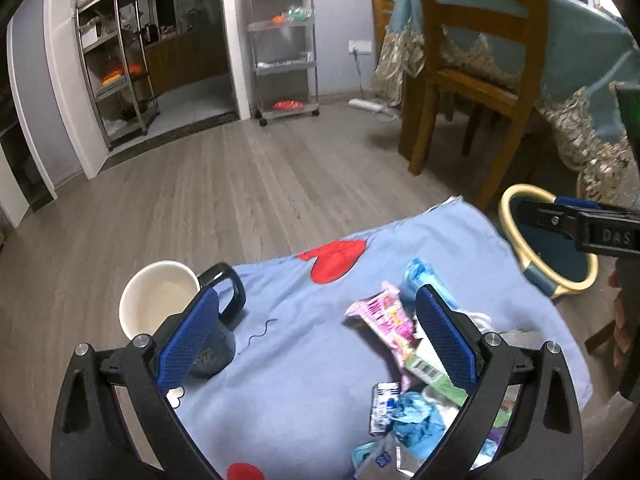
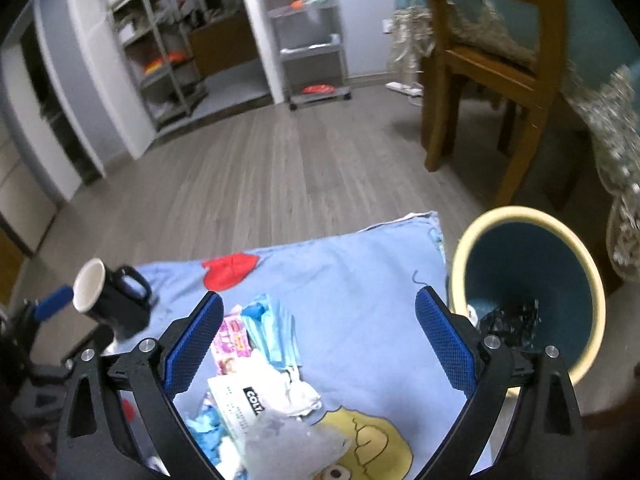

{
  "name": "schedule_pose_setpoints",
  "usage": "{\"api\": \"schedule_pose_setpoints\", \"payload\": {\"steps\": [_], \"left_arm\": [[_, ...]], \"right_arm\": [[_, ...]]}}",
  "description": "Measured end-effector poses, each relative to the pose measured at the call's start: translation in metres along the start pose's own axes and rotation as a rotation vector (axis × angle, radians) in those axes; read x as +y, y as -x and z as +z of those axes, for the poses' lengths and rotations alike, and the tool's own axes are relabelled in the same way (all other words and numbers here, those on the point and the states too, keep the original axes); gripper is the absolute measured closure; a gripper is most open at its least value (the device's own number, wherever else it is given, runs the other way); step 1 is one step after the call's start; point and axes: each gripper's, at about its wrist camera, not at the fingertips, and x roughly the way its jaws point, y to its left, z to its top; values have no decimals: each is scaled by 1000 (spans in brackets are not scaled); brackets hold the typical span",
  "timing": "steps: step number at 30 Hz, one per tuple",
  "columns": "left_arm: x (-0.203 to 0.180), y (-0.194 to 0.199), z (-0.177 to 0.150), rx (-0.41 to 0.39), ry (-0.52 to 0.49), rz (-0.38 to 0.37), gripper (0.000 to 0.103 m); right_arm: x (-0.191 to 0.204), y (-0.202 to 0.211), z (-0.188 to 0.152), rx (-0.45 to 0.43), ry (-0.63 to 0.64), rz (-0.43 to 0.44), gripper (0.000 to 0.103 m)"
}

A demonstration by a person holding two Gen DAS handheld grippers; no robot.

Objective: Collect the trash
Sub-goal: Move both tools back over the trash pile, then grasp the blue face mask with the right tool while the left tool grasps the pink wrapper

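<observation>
A low table (image 1: 288, 360) draped in a light blue cloth with red hearts serves as the landmark. On its left edge stands one black mug (image 2: 110, 300) with a white inside; in the left wrist view the left hand-held gripper (image 1: 316, 340) has its left pad right beside or against this mug, and the jaws are spread wide with nothing clamped between them.

The trash lies in one loose heap on the table's near middle: one pink printed wrapper (image 1: 384, 320), one light blue wrapper (image 1: 424, 280) just behind it, one green and white carton (image 1: 432, 368) with a barcode, one crumpled blue plastic piece (image 1: 416, 416), one small white and blue packet (image 1: 384, 404), and crumpled white tissue (image 2: 300, 392) beside a white box (image 2: 236, 400) with a black label. How many further scraps lie under the heap cannot be told.

Off the table's right edge, on the wooden floor, stands one round bin (image 2: 528, 280), dark teal inside with a cream rim; one black crumpled bag (image 2: 512, 324) lies in its bottom.

The right hand-held gripper (image 2: 320, 340) hangs over the table's right half, its right finger near the bin's rim, jaws wide apart and empty.

Beyond the table stand one wooden chair (image 1: 472, 72) and two metal shelf racks (image 1: 284, 40).
</observation>
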Motion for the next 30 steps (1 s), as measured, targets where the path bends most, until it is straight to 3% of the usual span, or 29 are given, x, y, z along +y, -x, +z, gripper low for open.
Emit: {"api": "schedule_pose_setpoints", "payload": {"steps": [6,14,20,25,30], "left_arm": [[2,-12,-1,27,8,6,6],[1,-24,-5,70,-8,19,6],[9,-26,-5,88,55,-14,6],[0,-34,-7,111,33,-32,6],[-13,-55,-12,168,70,-86,6]], "right_arm": [[4,-33,-4,61,59,19,9],[15,-67,-18,159,84,85,19],[34,-93,-35,276,167,102,42],[31,-104,-42,354,132,106,92],[12,-94,-30,305,8,125,96]]}}
